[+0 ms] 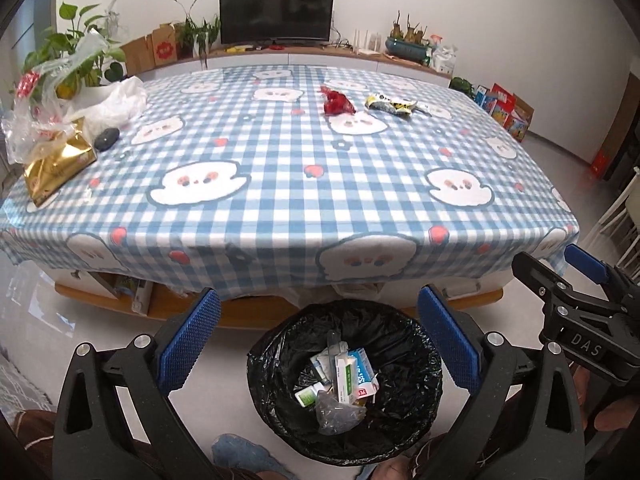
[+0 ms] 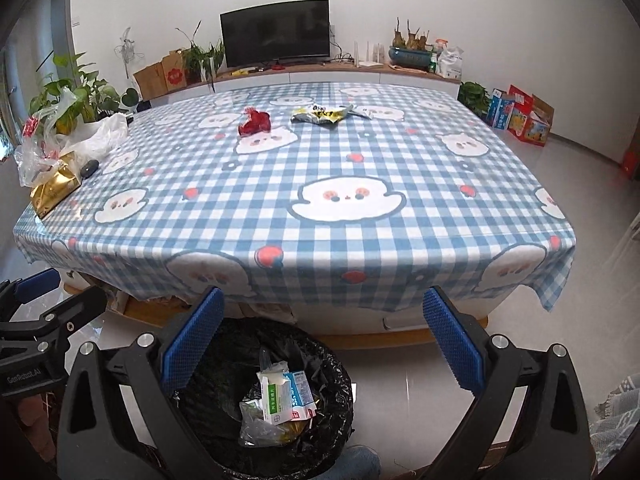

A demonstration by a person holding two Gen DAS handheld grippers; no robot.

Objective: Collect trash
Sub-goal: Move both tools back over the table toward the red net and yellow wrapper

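Both grippers, left (image 1: 318,338) & right (image 2: 324,338), have jaws spread wide, nothing between. Trash bin (image 1: 416,400) sits below the jaws w/ boxes inside. Next, I think: reach far ahead to red wrapper (image 1: 337,102) & yellow packet (image 1: 394,105).

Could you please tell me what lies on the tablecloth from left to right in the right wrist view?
Clear plastic bag → gold packet → dark oval object → red wrapper → yellow snack packet.
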